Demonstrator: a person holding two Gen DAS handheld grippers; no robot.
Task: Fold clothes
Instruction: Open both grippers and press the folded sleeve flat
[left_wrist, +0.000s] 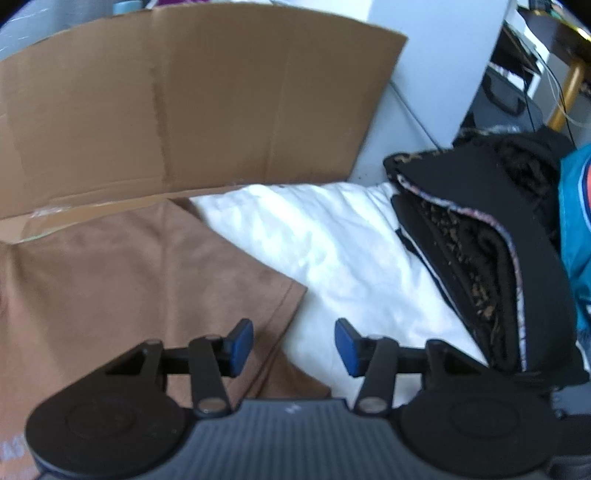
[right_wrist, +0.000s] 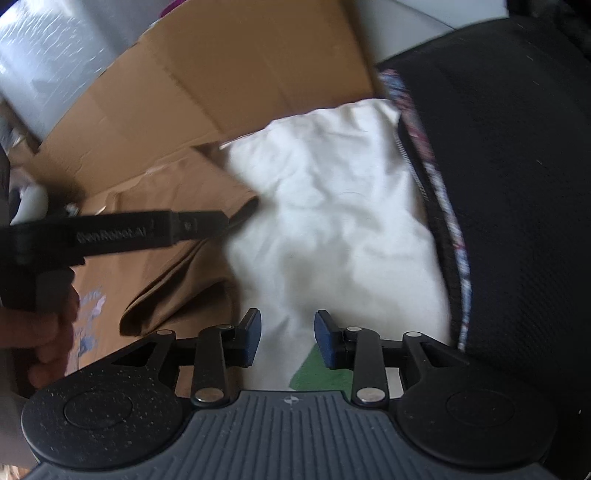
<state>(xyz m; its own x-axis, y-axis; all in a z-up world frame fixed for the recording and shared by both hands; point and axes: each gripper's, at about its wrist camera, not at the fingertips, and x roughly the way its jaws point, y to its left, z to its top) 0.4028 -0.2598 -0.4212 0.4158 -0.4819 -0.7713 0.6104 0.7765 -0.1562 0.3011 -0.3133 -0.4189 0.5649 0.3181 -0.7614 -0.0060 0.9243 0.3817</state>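
Note:
A brown T-shirt (left_wrist: 129, 277) lies flat at the left, its hem edge over a white cloth (left_wrist: 332, 251). My left gripper (left_wrist: 294, 345) hovers above that hem, open, with nothing between its blue pads. In the right wrist view the same brown T-shirt (right_wrist: 177, 280) shows a pale print and loose folds beside the white cloth (right_wrist: 332, 221). My right gripper (right_wrist: 288, 338) is open over the white cloth and holds nothing. The left tool's black housing (right_wrist: 110, 232) reaches in from the left, gripped by a hand (right_wrist: 37, 332).
A flattened cardboard sheet (left_wrist: 184, 110) stands behind the clothes. A black garment with patterned trim (left_wrist: 480, 240) is piled at the right, next to a teal item (left_wrist: 576, 221). A green patch (right_wrist: 321, 373) shows under the white cloth. Furniture and cables sit far right.

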